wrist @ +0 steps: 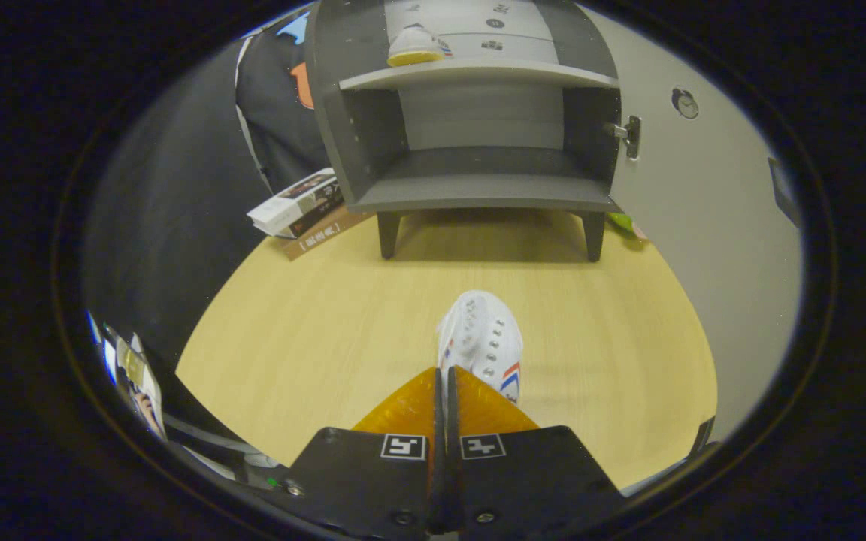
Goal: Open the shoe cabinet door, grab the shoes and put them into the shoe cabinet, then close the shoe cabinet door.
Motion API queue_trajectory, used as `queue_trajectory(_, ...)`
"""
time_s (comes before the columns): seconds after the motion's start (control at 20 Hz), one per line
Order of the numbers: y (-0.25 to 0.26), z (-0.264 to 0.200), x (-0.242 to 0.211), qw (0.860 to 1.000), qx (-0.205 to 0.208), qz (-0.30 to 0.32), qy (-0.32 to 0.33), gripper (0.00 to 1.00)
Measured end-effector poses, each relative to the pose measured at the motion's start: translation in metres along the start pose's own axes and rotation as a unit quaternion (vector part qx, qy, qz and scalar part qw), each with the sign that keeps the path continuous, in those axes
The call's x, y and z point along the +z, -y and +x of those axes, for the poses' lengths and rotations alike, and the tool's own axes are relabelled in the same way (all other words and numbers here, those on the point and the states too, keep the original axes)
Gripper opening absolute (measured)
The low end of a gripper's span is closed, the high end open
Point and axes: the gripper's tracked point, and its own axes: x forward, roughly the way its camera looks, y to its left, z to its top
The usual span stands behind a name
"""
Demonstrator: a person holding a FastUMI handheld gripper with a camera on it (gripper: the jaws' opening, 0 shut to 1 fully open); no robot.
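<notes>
A: Lighting? 
B: Bright, even, from overhead; worktop (pixel 313 330) evenly lit, soft shadow lay under the cabinet (pixel 478 188).
A: Quality?
B: Centre was sharp, strong fisheye bending and dimming toward edges.

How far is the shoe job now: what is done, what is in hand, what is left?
Done: the cabinet door stands open, and one shoe sits on the upper shelf. In hand: the gripper is closed on the second shoe, over the table. Left: place this shoe inside, then close the door.
</notes>
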Motion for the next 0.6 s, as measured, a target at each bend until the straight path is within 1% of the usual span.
queue_trajectory(0.1, -0.002, -0.015, 0.02, 0.999, 0.003, -0.021, 0.026, 0.04)
queue_trajectory(0.2, -0.003, -0.023, 0.03, 0.999, 0.004, -0.027, 0.037, 0.04)
queue_trajectory(0.35, -0.006, -0.016, 0.011, 1.0, 0.009, -0.011, 0.01, 0.04)
queue_trajectory(0.45, 0.002, -0.004, -0.007, 1.0, -0.008, 0.007, -0.008, 0.04)
queue_trajectory(0.55, 0.003, 0.008, -0.019, 0.999, -0.019, 0.022, -0.012, 0.04)
queue_trajectory(0.6, 0.002, 0.013, -0.025, 0.999, -0.021, 0.031, -0.012, 0.11)
